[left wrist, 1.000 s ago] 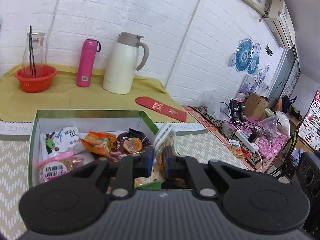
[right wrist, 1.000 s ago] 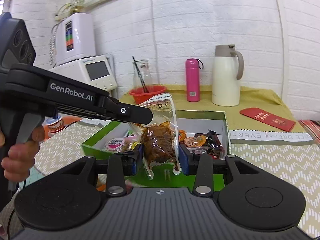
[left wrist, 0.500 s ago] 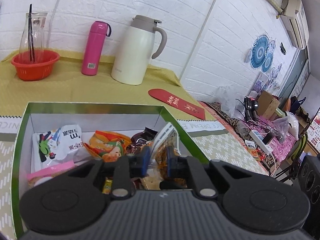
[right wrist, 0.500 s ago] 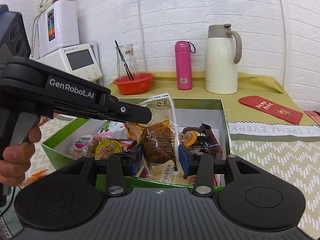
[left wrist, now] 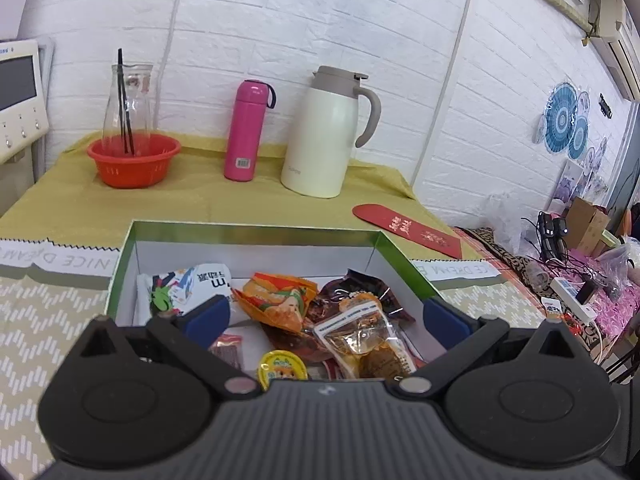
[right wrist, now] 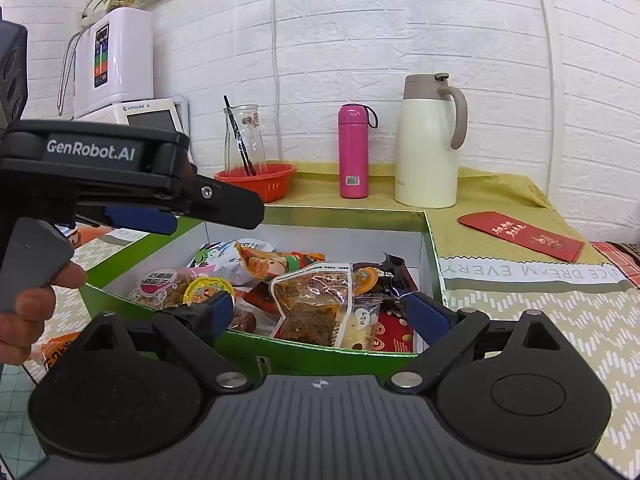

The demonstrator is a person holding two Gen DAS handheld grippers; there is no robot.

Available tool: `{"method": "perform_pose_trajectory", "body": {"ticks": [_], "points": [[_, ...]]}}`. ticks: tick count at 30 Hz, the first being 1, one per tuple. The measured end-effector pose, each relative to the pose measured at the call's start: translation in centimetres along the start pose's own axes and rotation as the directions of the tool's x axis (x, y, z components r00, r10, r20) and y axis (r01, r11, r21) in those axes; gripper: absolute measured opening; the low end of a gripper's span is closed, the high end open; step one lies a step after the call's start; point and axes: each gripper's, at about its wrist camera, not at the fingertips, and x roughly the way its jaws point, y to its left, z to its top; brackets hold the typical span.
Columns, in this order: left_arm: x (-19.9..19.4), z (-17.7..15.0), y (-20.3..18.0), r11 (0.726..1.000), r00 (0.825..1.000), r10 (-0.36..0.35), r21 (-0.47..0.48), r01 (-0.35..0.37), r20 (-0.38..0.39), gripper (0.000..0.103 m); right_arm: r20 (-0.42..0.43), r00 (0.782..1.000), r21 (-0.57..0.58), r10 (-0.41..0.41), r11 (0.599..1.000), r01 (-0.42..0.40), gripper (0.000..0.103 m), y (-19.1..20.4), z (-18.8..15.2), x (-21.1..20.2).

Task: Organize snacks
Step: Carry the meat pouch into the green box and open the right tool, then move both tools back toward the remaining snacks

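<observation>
A green box with white inner walls holds several snack packets. A clear packet of brown snack lies on top of the pile; it also shows in the right wrist view. My left gripper is open and empty just above the box, and it shows from the side in the right wrist view. My right gripper is open and empty at the box's near wall. An orange packet lies outside the box at the lower left.
At the back on the yellow cloth stand a white thermos jug, a pink bottle and a glass carafe in a red basket. A red envelope lies right of the box. A white appliance stands at the left.
Both grippers have opened. The clear packet that the left gripper held upright, between the right gripper's jaws, now lies flat in the box. The left gripper has drawn back to the left.
</observation>
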Motion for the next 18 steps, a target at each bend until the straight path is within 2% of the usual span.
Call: {"method": "perform_pose_trajectory", "body": {"ticks": [8,16,18], "points": [[-3.1,-0.5,-1.3,1.0,1.0,0.019,0.023,-0.02,0.025,0.103,0.035,0.999,-0.022,0.012,1.0,-0.012,0.103,1.3,0.6,-2.9],[-6.9,-1.7,-1.9,1.0,1.0,0.011,0.02,-0.011,0.027,0.103,0.028,0.999,-0.042,0.026,0.999,-0.025,0.103,2.6,0.4,-5.7],[-8.2,-2.4,-1.8,1.0,0.999,0.029,0.012,-0.029,0.017,0.103,0.026,0.999,-0.046,0.039,0.998,-0.038,0.103,2.9,0.1,-6.7]]}}
